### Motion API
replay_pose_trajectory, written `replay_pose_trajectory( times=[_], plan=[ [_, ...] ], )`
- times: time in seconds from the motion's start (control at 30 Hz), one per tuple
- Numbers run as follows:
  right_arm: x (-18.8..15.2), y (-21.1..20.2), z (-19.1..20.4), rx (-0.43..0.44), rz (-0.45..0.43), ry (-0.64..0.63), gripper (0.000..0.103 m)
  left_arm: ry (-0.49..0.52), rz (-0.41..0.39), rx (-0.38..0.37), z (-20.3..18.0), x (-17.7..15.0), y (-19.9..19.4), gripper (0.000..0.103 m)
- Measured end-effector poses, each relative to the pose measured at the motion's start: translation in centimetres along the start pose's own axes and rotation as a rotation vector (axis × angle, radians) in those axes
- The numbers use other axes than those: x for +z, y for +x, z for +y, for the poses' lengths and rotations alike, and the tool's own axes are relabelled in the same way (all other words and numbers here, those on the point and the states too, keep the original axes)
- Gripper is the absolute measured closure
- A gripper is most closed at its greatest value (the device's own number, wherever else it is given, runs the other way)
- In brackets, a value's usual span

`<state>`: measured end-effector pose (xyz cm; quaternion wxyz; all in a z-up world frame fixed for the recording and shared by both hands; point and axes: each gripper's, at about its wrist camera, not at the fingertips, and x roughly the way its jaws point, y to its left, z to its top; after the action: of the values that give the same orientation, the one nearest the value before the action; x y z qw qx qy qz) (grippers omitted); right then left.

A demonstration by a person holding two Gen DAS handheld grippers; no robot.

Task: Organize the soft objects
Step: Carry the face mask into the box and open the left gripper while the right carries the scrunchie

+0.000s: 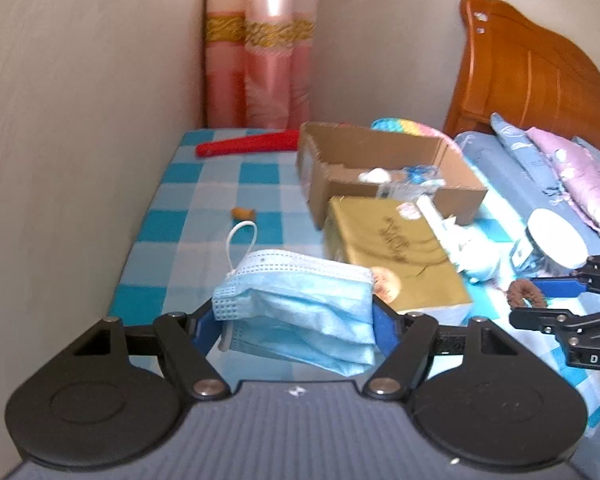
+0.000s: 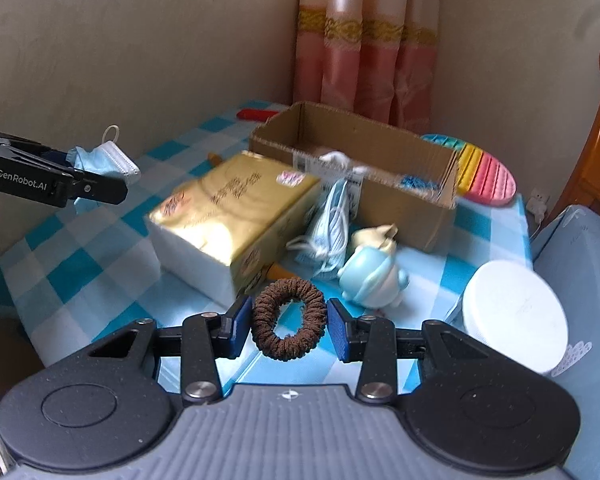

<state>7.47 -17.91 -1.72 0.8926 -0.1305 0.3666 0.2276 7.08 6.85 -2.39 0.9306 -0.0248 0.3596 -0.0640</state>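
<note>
My left gripper (image 1: pixel 296 320) is shut on a blue face mask (image 1: pixel 300 304) and holds it above the checked tablecloth (image 1: pixel 220 184); the mask also shows in the right wrist view (image 2: pixel 104 160). My right gripper (image 2: pixel 288 326) is shut on a brown hair scrunchie (image 2: pixel 289 318), lifted over the table; the scrunchie shows in the left wrist view (image 1: pixel 524 294) too. An open cardboard box (image 2: pixel 380 168) with a few small items inside stands at the back. A second blue mask (image 2: pixel 328 228) and a pale blue plush toy (image 2: pixel 374 276) lie in front of it.
A gold tissue pack (image 2: pixel 224 208) lies left of the plush toy. A white round lid (image 2: pixel 512 316) sits at the right edge. A rainbow pop toy (image 2: pixel 488 172) lies behind the box, a red object (image 1: pixel 248 144) at the far edge. Wall left, bed right.
</note>
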Motion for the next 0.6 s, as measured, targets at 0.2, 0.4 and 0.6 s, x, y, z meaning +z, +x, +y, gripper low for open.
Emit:
replay_pose_trajectory(
  times=[0.2,0.4,0.6],
  plan=[
    [0.5,-0.6,-0.3,-0.002,-0.025,0.004,0.057,0.03,-0.04,-0.037,-1.2,2.1,-0.3,0.03],
    [0.8,-1.2,-0.9,-0.01,-0.042,0.002,0.057,0.075,-0.059,-0.08,-3.0,5.4,1.8,0.03],
    [0.8,-1.4,-2.3,-0.014,-0.051,0.024,0.057,0.162,-0.078,-0.093,-5.3,9.5,4.7,0.03]
  ],
)
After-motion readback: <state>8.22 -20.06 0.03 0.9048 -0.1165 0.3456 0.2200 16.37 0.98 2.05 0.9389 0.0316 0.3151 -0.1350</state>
